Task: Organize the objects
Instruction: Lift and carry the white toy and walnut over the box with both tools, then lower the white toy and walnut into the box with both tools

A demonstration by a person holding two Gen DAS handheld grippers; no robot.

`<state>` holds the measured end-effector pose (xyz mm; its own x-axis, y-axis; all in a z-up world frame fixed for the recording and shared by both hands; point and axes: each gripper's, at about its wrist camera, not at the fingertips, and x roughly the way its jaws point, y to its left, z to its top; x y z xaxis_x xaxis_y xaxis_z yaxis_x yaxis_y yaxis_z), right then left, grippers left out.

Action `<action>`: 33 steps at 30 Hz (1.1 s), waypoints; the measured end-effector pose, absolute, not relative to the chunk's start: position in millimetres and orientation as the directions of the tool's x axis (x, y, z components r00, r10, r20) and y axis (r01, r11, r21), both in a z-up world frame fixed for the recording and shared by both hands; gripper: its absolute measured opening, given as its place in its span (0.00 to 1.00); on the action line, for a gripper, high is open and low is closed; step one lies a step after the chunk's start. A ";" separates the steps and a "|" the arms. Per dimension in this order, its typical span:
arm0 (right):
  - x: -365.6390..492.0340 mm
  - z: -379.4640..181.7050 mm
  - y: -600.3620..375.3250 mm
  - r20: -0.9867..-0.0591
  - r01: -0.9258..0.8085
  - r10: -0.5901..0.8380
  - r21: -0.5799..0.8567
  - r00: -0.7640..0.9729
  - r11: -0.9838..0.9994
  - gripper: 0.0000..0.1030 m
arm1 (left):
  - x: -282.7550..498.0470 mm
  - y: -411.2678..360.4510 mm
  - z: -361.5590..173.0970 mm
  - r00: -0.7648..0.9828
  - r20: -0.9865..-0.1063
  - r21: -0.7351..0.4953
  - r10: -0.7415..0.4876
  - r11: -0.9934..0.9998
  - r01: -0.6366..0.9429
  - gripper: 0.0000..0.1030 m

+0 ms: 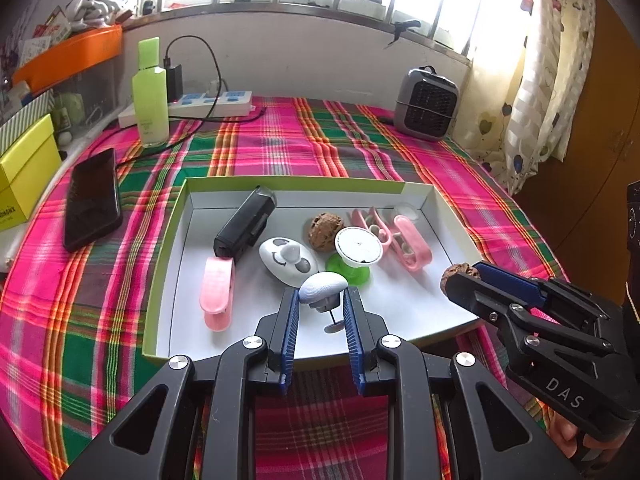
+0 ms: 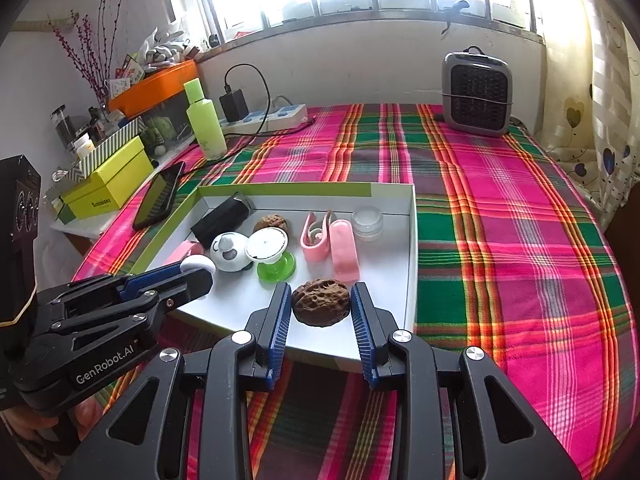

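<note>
walnut point(image 2: 320, 301) clamped in right hand-held gripper point(image 2: 320, 308) | over tray point(image 2: 412, 240)

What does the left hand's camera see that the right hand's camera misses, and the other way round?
Only the left camera shows the small pin with a round foot under the white mushroom-shaped piece that the left gripper holds. Only the right camera shows the dried branches and the jars at the far left. Both show the white tray, a walnut lying in it, a second walnut held in the right gripper, the green bottle, the phone and the grey heater.
</note>
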<state>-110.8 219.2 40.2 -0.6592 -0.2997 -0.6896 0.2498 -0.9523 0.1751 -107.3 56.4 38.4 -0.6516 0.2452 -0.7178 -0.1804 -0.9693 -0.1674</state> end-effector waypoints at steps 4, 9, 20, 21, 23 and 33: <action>-116.6 37.3 217.0 -0.695 0.251 -0.301 0.176 -0.653 -0.952 0.31 | -113.2 54.4 36.5 -0.650 -0.721 -0.165 0.238 -0.971 -0.173 0.20; -123.6 34.3 215.4 -0.700 0.254 -0.304 0.178 -0.646 -0.951 0.31 | -119.1 53.8 33.8 -0.644 -0.728 -0.162 0.233 -0.972 -0.169 0.20; -136.8 22.1 211.2 -0.724 0.262 -0.309 0.180 -0.617 -0.948 0.31 | -127.4 55.9 24.8 -0.627 -0.745 -0.155 0.227 -0.973 -0.169 0.20; -137.4 21.4 211.0 -0.725 0.263 -0.308 0.179 -0.616 -0.948 0.31 | -128.0 56.2 24.3 -0.626 -0.746 -0.154 0.227 -0.973 -0.169 0.20; -138.6 19.7 210.4 -0.729 0.261 -0.305 0.178 -0.613 -0.949 0.31 | -129.3 57.0 22.8 -0.623 -0.749 -0.152 0.226 -0.974 -0.169 0.20; -140.1 16.3 209.2 -0.735 0.263 -0.290 0.156 -0.613 -0.952 0.31 | -131.4 59.7 18.5 -0.616 -0.758 -0.139 0.215 -0.976 -0.169 0.20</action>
